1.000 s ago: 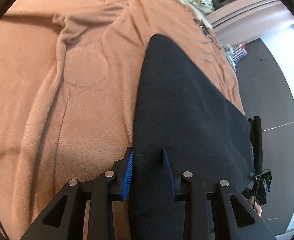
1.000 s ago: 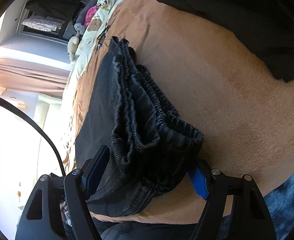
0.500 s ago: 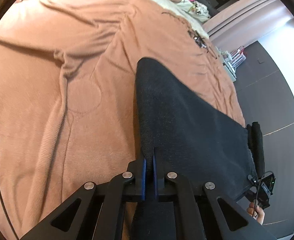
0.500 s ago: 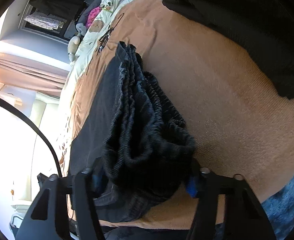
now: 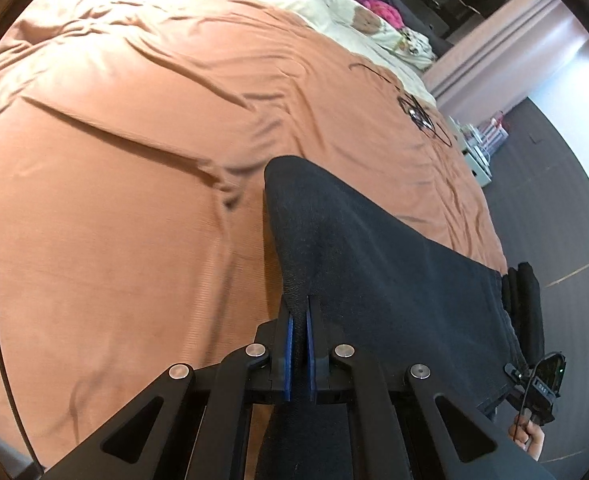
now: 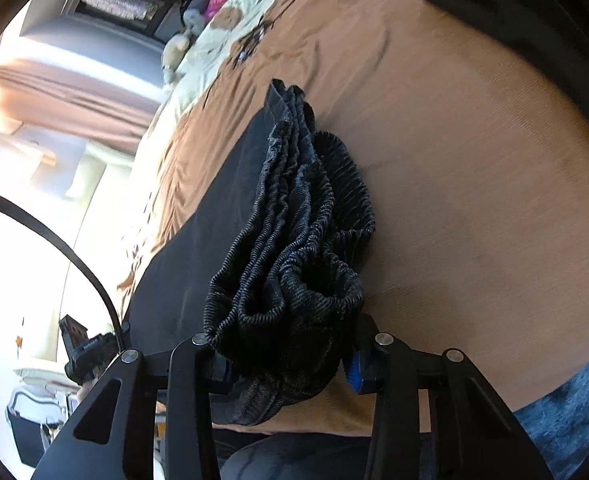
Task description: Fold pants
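Black pants (image 5: 374, 272) lie stretched over a brown blanket (image 5: 114, 200) on a bed. My left gripper (image 5: 299, 320) is shut on the leg edge of the pants and holds it raised off the blanket. In the right wrist view my right gripper (image 6: 290, 360) is shut on the bunched elastic waistband (image 6: 290, 248), which fills the space between the fingers. The flat leg cloth (image 6: 198, 248) runs off to the left behind it.
Pale bedding with stuffed toys (image 5: 358, 20) lies at the head of the bed. A black wire hanger (image 5: 418, 112) rests on the blanket near the far edge. Dark floor (image 5: 542, 184) lies to the right. More dark cloth (image 6: 514, 20) sits at the upper right.
My left gripper closed on the pant leg edge and lifted it. My right gripper closed around the waistband bundle and raised it slightly.
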Demonstrator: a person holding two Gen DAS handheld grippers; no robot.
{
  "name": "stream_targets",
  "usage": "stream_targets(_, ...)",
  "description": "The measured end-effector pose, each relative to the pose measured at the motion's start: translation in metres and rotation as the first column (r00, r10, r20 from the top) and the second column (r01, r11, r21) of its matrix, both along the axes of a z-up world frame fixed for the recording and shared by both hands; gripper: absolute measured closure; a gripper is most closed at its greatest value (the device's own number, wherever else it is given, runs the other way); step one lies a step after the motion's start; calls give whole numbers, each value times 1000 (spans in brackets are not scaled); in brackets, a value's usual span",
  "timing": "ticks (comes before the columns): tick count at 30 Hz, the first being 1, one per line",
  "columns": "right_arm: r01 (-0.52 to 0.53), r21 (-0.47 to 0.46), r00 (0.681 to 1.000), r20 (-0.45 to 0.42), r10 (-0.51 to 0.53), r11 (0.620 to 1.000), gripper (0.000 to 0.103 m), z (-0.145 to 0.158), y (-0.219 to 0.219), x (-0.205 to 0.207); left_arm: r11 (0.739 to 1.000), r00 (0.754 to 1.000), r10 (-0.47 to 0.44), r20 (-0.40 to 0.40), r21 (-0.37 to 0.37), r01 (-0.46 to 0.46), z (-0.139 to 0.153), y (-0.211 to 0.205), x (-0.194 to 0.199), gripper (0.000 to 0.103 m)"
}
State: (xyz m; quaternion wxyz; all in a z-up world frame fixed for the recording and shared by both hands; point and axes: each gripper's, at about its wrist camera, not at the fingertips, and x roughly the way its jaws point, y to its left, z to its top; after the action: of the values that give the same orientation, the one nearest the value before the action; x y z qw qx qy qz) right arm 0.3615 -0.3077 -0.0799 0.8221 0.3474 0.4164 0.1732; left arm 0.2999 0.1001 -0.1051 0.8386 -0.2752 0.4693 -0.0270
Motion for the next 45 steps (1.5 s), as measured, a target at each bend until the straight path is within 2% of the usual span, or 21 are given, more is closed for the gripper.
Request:
stream_targets(2, -17, -3, 1000, -17, 16, 1000, 63, -2, 10, 5, 1000, 1000, 18, 2, 13, -18, 3, 12, -5, 97)
stream_targets(5, -41, -15, 999, -26, 41, 999, 57, -1, 16, 8, 999, 999, 43, -1, 30, -43, 3, 25, -11, 97)
stream_targets(7, -24, -53, 999, -27, 23, 998, 48, 3, 14, 10, 997, 998, 65, -1, 43, -65, 5, 37, -12, 98)
stream_targets(12, 17, -64, 1000, -8, -18, 998, 47, 17, 13, 5, 996, 996, 90, -21, 30, -89, -4, 55, -11, 97)
stream_targets(17, -27, -133, 998, 60, 35, 991, 47, 41, 36, -6, 996, 996, 73, -57, 61, -69, -17, 48, -12, 95)
stream_targets(19, -58, -162, 994, 84, 72, 985, 47, 52, 51, -6, 996, 996, 65, -69, 61, -61, -24, 46, -17, 85)
stream_targets(20, -71, -176, 992, 92, 88, 982, 47, 55, 55, -7, 997, 996, 64, -66, 51, -60, -27, 46, -21, 72)
stream_targets(21, -88, -202, 989, 101, 110, 975, 48, 60, 66, -5, 998, 996, 63, -63, 35, -61, -31, 47, -26, 61)
stream_targets(23, -111, -255, 985, 102, 141, 961, 52, 65, 80, -1, 998, 995, 69, -67, 18, -68, -35, 48, -32, 55)
stream_targets(27, -179, -325, 975, 70, 212, 929, 59, 65, 109, 16, 996, 992, 88, -87, -6, -89, -48, 50, -53, 54)
stream_targets(29, -210, -347, 969, 48, 241, 914, 59, 63, 119, 24, 995, 991, 98, -93, -10, -99, -51, 52, -62, 54)
stream_targets(33, -251, -386, 965, -25, 262, 888, 65, 50, 135, 34, 992, 989, 112, -97, -54, -117, -59, 56, -84, 54)
stream_targets(35, -261, -409, 964, -58, 260, 875, 67, 40, 138, 33, 989, 990, 113, -85, -82, -120, -61, 57, -92, 54)
stream_targets(38, -271, -433, 962, -104, 251, 860, 77, 29, 140, 33, 984, 992, 117, -51, -126, -123, -66, 58, -100, 53)
stream_targets(40, -266, -454, 964, -119, 238, 850, 86, 26, 139, 32, 984, 992, 123, -32, -128, -126, -68, 59, -101, 53)
stream_targets(45, -260, -499, 966, -139, 220, 827, 87, 35, 148, 23, 979, 992, 127, 1, -161, -125, -71, 58, -100, 52)
